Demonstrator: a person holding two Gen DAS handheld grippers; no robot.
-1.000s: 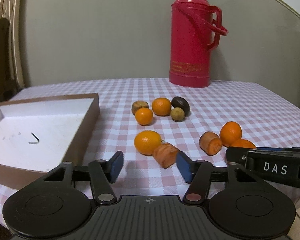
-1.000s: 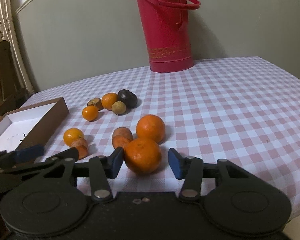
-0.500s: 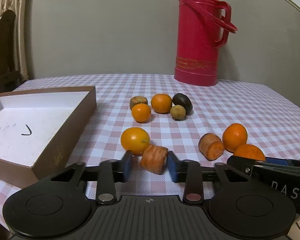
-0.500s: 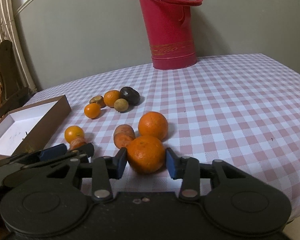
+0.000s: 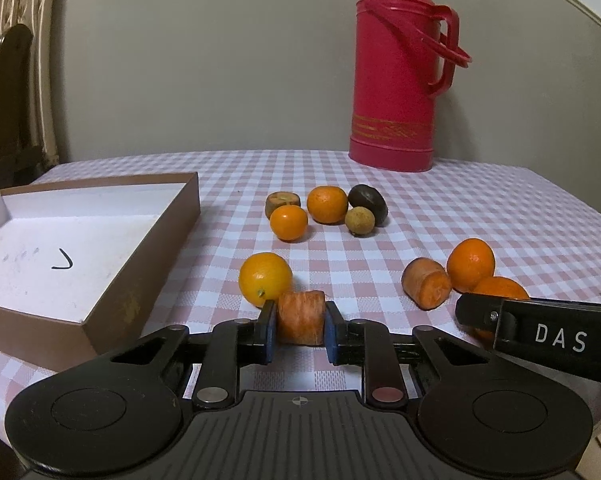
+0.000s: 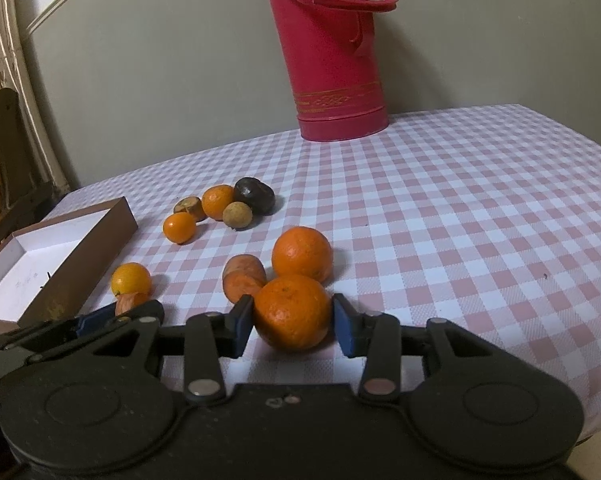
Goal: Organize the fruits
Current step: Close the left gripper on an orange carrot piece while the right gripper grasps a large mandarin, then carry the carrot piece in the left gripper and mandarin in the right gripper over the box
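Observation:
My left gripper (image 5: 300, 314) is shut on a short orange carrot piece (image 5: 300, 322) low over the checked tablecloth. A yellow-orange citrus (image 5: 265, 278) sits just behind it. My right gripper (image 6: 293, 310) is shut on a mandarin (image 6: 288, 320), with both blue pads against its sides. Directly behind that lie a second carrot piece (image 6: 244, 276) and another mandarin (image 6: 302, 254). An open brown box (image 5: 148, 240) with a white inside sits to the left, holding no fruit. The right gripper's finger (image 5: 476, 312) shows at the right of the left wrist view.
A cluster of small fruits (image 5: 327, 204), orange, brown and dark, lies mid-table. A tall red thermos (image 5: 396, 80) stands at the back by the wall. A dark wooden chair (image 5: 8, 100) is at the far left. The table's near edge runs just under both grippers.
The left jaws came together on the carrot piece, which lay loose between them before. The right jaws narrowed onto the mandarin, and their pads now touch it.

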